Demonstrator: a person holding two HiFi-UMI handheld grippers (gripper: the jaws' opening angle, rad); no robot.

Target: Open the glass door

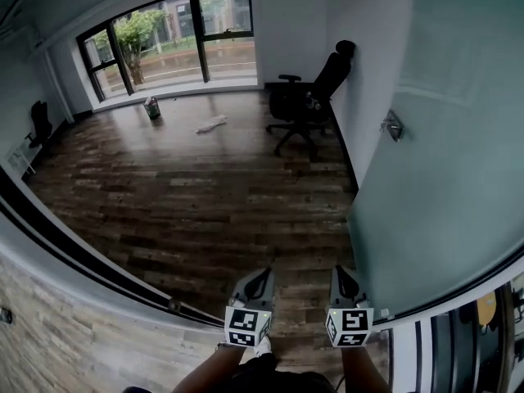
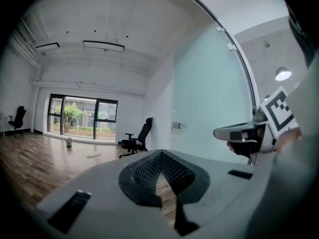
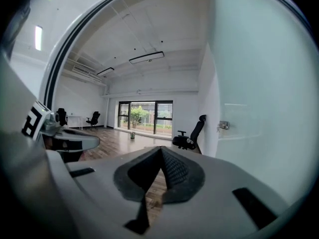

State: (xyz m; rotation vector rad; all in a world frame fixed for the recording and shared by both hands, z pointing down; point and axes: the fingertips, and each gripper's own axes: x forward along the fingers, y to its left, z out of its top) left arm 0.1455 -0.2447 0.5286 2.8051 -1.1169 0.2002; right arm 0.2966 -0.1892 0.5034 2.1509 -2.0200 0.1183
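Note:
The frosted glass door (image 1: 442,162) stands swung inward on the right, with its metal handle (image 1: 393,126) facing the room. In the head view both grippers sit low in the doorway, side by side and pointing into the room. My left gripper (image 1: 263,273) is shut and holds nothing. My right gripper (image 1: 341,271) is also shut and empty, close beside the door's near edge without touching it. In the left gripper view the door (image 2: 209,98) rises on the right, and the jaws (image 2: 160,153) meet at their tips. The right gripper view shows the handle (image 3: 223,126) further ahead along the pane.
A black office chair (image 1: 311,97) stands against the wall just past the door. A small can (image 1: 152,107) and a white scrap (image 1: 211,124) lie on the wooden floor near the windows (image 1: 172,39). The dark door frame (image 1: 82,252) curves across the lower left.

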